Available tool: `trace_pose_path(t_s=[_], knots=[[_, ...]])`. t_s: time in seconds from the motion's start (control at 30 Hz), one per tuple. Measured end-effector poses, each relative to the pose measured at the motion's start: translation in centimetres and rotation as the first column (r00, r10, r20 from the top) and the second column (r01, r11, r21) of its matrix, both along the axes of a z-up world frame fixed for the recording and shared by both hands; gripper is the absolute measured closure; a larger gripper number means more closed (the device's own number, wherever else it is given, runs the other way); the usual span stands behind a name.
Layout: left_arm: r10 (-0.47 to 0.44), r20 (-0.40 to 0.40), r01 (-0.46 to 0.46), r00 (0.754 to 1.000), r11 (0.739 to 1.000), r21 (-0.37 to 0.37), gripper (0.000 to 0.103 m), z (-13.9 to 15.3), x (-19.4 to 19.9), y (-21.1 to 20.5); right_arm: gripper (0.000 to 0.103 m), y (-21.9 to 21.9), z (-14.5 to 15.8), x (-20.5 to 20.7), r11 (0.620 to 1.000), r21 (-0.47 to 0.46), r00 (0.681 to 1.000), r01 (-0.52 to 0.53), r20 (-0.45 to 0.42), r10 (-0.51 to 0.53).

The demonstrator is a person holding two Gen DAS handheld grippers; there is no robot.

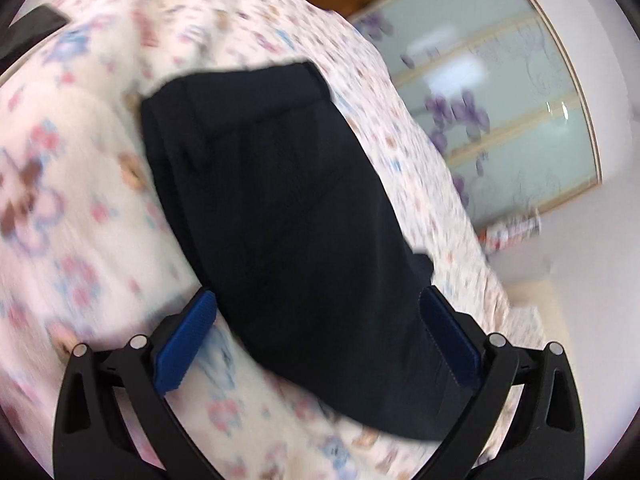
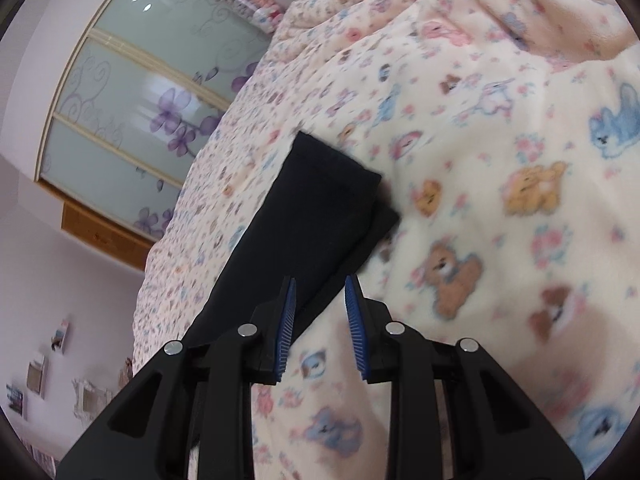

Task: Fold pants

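Observation:
The dark navy pants lie folded lengthwise on a cream blanket printed with teddy bears. My left gripper is open wide, its blue pads on either side of the near end of the pants, just above the cloth. In the right wrist view the pants stretch away as a narrow folded strip with two stacked leg ends at the far end. My right gripper is open by a narrow gap at the near right edge of the pants, holding nothing.
The teddy-bear blanket covers the bed and is rumpled at the back. A wardrobe with frosted glass doors and purple flowers stands beyond the bed edge. A dark flat object lies at the blanket's far left.

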State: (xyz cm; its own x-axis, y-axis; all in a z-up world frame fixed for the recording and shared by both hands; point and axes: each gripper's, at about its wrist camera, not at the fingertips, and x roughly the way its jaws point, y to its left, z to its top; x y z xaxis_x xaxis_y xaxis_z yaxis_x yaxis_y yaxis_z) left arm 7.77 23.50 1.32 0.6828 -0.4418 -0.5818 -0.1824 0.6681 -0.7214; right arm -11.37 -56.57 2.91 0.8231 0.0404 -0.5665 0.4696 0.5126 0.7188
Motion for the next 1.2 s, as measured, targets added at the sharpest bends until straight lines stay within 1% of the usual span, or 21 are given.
trace_pose_path(t_s=[0.07, 0.13, 0.17, 0.23, 0.27, 0.33, 0.37, 0.43, 0.5, 0.53, 0.63, 0.73, 0.8, 0.83, 0.9, 0.93, 1.0, 1.03, 1.07, 1.13, 1.2], knots=[[-0.063, 0.012, 0.062, 0.998, 0.998, 0.011, 0.002, 0.2, -0.5, -1.9, 0.075, 0.9, 0.0, 0.7, 0.999, 0.014, 0.999, -0.051, 0.009, 0.050], [-0.095, 0.021, 0.095, 0.995, 0.995, -0.001, 0.002, 0.1, -0.6, -3.4, 0.039, 1.8, -0.1, 1.6, 0.994, 0.046, 0.995, -0.099, 0.030, 0.098], [-0.091, 0.021, 0.090, 0.996, 0.996, 0.019, 0.002, 0.1, -0.5, -3.8, 0.037, 2.1, 0.0, 1.8, 0.993, 0.052, 0.994, -0.105, 0.045, 0.103], [-0.071, 0.012, 0.071, 0.997, 0.996, 0.053, 0.002, -0.2, -0.3, -4.3, 0.038, 2.3, -0.1, 2.0, 0.995, 0.068, 0.996, -0.073, 0.051, 0.070], [-0.058, 0.009, 0.057, 0.998, 0.997, 0.053, 0.002, -0.4, -0.1, -4.2, 0.038, 1.9, -0.4, 1.7, 0.994, 0.106, 0.999, -0.026, 0.050, 0.021], [-0.032, 0.018, 0.032, 0.999, 0.998, 0.045, 0.002, -0.6, 0.1, -3.8, 0.039, 0.4, -1.6, 0.7, 0.971, 0.224, 0.992, 0.078, 0.079, -0.098], [-0.023, 0.036, 0.021, 0.999, 0.999, 0.031, 0.002, -0.4, 0.0, -3.7, 0.039, 0.0, -1.7, 0.3, 0.967, 0.233, 0.988, 0.106, 0.081, -0.128], [-0.016, 0.097, 0.017, 0.995, 1.000, -0.004, 0.002, 0.4, -0.5, -3.3, 0.039, -0.5, -1.2, 0.0, 0.972, 0.196, 0.983, 0.132, 0.103, -0.155], [-0.035, 0.153, 0.040, 0.988, 0.999, -0.028, 0.002, 1.0, -0.6, -3.2, 0.039, -0.7, -0.6, 0.3, 0.979, 0.170, 0.982, 0.114, 0.130, -0.137], [-0.052, 0.189, 0.060, 0.981, 0.998, -0.033, 0.002, 1.5, -0.6, -3.5, 0.039, -0.5, -0.3, 0.8, 0.983, 0.167, 0.982, 0.078, 0.155, -0.104], [-0.089, 0.263, 0.098, 0.961, 0.995, -0.023, 0.002, 2.7, -0.4, -4.8, 0.039, 0.7, 0.1, 2.6, 0.990, 0.138, 0.987, 0.003, 0.157, -0.025], [-0.146, 0.302, 0.160, 0.942, 0.987, -0.023, 0.002, 3.3, 0.7, -7.1, 0.039, 4.0, 1.1, 6.1, 0.982, 0.055, 0.972, -0.183, 0.160, 0.172], [-0.226, 0.297, 0.239, 0.928, 0.971, -0.007, 0.002, 4.0, 2.2, -9.7, 0.039, 6.7, 1.8, 8.3, 0.965, -0.030, 0.959, -0.259, 0.113, 0.261], [-0.288, 0.286, 0.302, 0.914, 0.953, -0.006, 0.002, 4.2, 3.4, -11.4, 0.039, 8.1, 2.0, 9.6, 0.953, -0.065, 0.949, -0.297, 0.090, 0.302], [-0.380, 0.258, 0.403, 0.888, 0.914, -0.040, 0.002, 4.2, 5.4, -14.7, 0.038, 9.8, 1.8, 11.1, 0.936, -0.064, 0.933, -0.347, 0.073, 0.351], [-0.432, 0.249, 0.462, 0.867, 0.883, -0.077, 0.002, 4.0, 6.9, -16.7, 0.038, 10.6, 1.6, 11.8, 0.926, -0.055, 0.925, -0.372, 0.065, 0.375], [-0.485, 0.199, 0.508, 0.852, 0.857, -0.089, 0.002, 3.3, 9.0, -19.3, 0.038, 11.8, 1.2, 12.4, 0.913, -0.049, 0.912, -0.404, 0.056, 0.407], [-0.512, 0.180, 0.530, 0.840, 0.844, -0.074, 0.002, 3.1, 9.9, -20.5, 0.038, 12.4, 1.0, 12.8, 0.905, -0.038, 0.903, -0.425, 0.055, 0.426], [-0.517, 0.149, 0.524, 0.843, 0.851, -0.011, 0.002, 2.8, 11.2, -21.5, 0.038, 12.8, 0.8, 13.0, 0.895, -0.023, 0.893, -0.446, 0.061, 0.446], [-0.478, 0.104, 0.472, 0.872, 0.878, 0.081, 0.002, 2.3, 13.3, -21.8, 0.037, 14.5, 0.7, 13.9, 0.863, 0.018, 0.861, -0.504, 0.079, 0.502], [-0.368, 0.042, 0.355, 0.929, 0.917, 0.180, 0.003, 1.2, 16.0, -20.5, 0.035, 16.7, 0.9, 15.7, 0.819, 0.046, 0.819, -0.572, 0.097, 0.566]])
